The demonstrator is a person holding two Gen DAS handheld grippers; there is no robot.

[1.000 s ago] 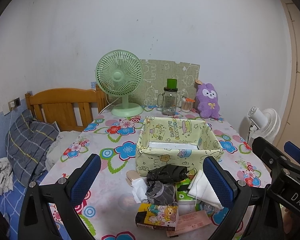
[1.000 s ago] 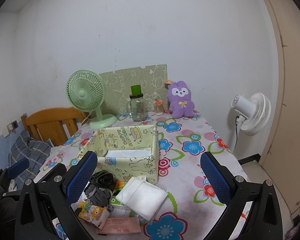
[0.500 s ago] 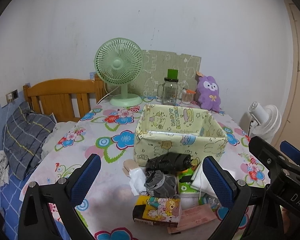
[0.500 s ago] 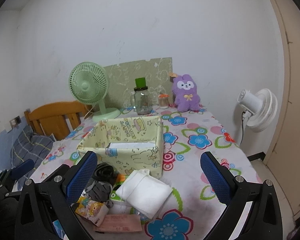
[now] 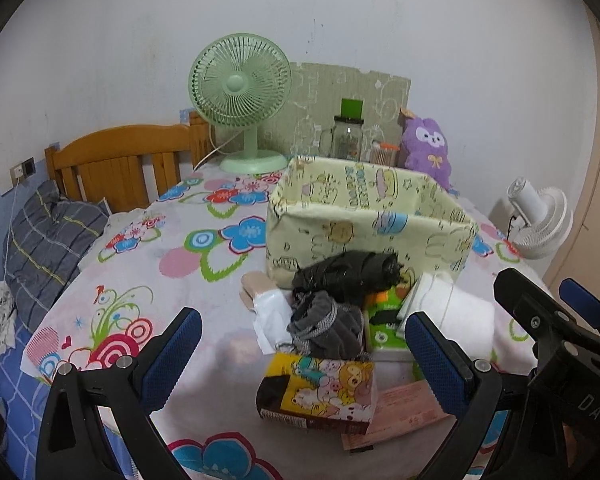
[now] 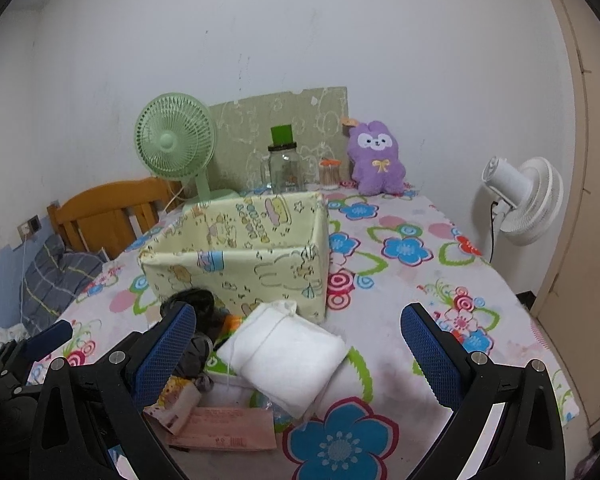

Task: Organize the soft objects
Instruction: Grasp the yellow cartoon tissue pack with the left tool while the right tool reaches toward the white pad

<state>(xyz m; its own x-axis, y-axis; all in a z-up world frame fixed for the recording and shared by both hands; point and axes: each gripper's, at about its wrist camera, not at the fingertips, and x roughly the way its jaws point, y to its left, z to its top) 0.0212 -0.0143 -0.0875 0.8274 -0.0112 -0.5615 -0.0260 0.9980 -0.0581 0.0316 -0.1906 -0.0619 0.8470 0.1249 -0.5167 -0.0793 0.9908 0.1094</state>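
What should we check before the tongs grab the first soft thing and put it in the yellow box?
1. Left tongs open and holding nothing: ok.
2. Right tongs open and holding nothing: ok.
3. Yellow box upright with its top open: ok.
4. Room inside the box: cannot tell, its near wall hides the bottom.
5. Folded white cloth free to lift: ok, it lies on top of the pile and nothing covers it.
6. Dark bundles free to lift: cannot tell, they are heaped together against the box and over the green packet.
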